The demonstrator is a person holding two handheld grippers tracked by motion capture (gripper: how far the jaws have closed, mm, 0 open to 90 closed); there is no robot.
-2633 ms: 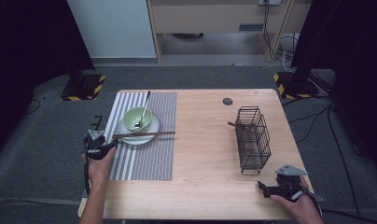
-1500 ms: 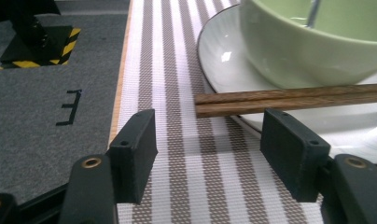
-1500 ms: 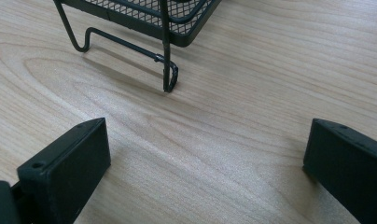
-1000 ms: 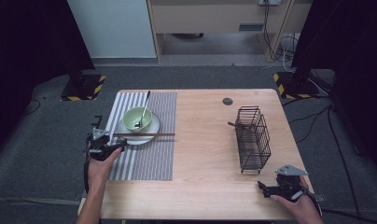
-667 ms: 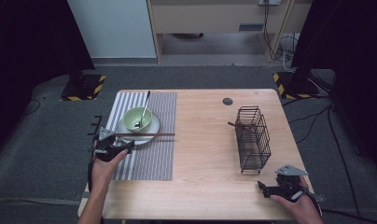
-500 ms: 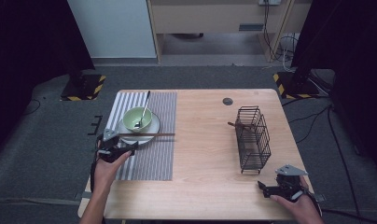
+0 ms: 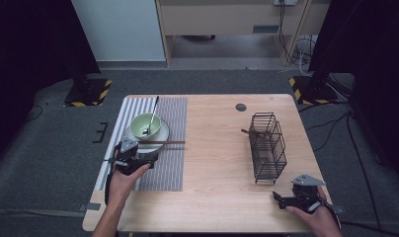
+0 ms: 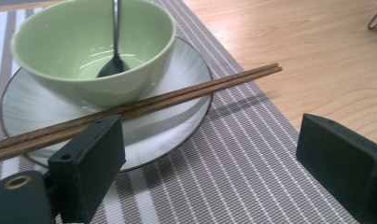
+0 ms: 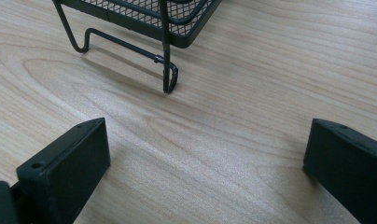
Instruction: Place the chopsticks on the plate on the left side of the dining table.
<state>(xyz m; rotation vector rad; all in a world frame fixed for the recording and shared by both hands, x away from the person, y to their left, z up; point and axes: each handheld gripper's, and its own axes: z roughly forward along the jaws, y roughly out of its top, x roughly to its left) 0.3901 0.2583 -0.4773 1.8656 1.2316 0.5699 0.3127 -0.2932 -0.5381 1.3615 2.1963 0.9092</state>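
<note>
Your left gripper [image 8: 210, 154] stood wide apart, its jaws having just opened with nothing between them. The chopsticks [image 8: 144, 103], across the plate [image 8: 186, 88] rim, appeared light, stiff, slippery: pinch both midway.

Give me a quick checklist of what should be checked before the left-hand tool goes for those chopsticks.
1. Left gripper open: ok, its jaws have just been opening and stand wide with nothing between them.
2. Chopsticks reachable: ok, they lie across the plate rim, just beyond the left jaw.
3. Pair together: ok, both sticks lie side by side.
4. Bowl out of the way: cannot tell, it sits right behind the chopsticks with a spoon in it.
5. Right gripper clear: ok, open above bare table near the wire basket.
</note>
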